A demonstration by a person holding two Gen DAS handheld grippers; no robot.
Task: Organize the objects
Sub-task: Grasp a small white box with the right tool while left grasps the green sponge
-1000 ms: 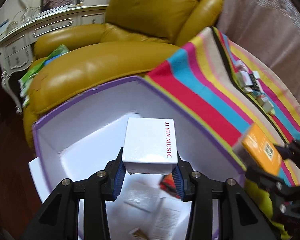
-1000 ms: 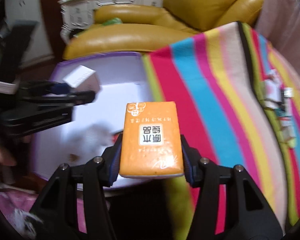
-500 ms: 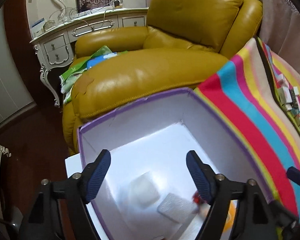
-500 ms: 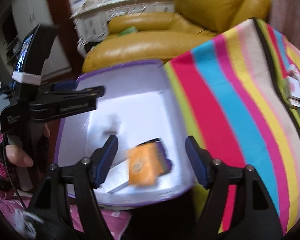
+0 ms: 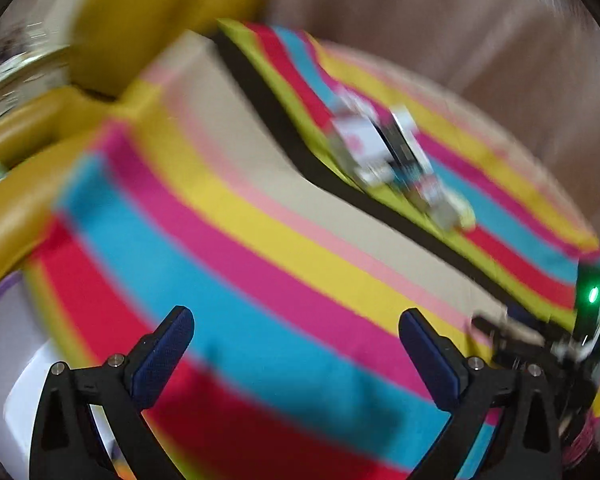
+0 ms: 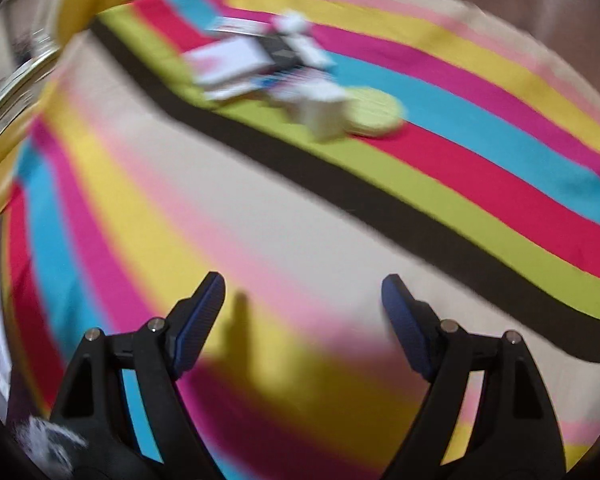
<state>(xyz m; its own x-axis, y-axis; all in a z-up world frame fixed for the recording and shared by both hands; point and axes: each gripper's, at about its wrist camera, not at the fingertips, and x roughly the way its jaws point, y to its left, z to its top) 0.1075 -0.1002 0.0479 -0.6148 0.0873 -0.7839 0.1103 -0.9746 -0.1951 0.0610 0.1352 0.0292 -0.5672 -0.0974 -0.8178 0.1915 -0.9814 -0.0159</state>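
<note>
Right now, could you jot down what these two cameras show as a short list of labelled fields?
left gripper: open, nothing between its blue-padded fingers
right gripper: open, holding nothing
surface: bright multicoloured striped blanket
items left: blurred cluster of small white boxes beside a flat round lime-green disc, lying far ahead on the blanket
container: corner of a purple-edged white box, lower left
image quality: heavy motion blur, details unreadable

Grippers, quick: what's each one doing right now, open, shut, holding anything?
Left gripper: open, nothing between its fingers, over the striped cloth.
Right gripper: open, nothing held, facing the pile of small boxes.
</note>
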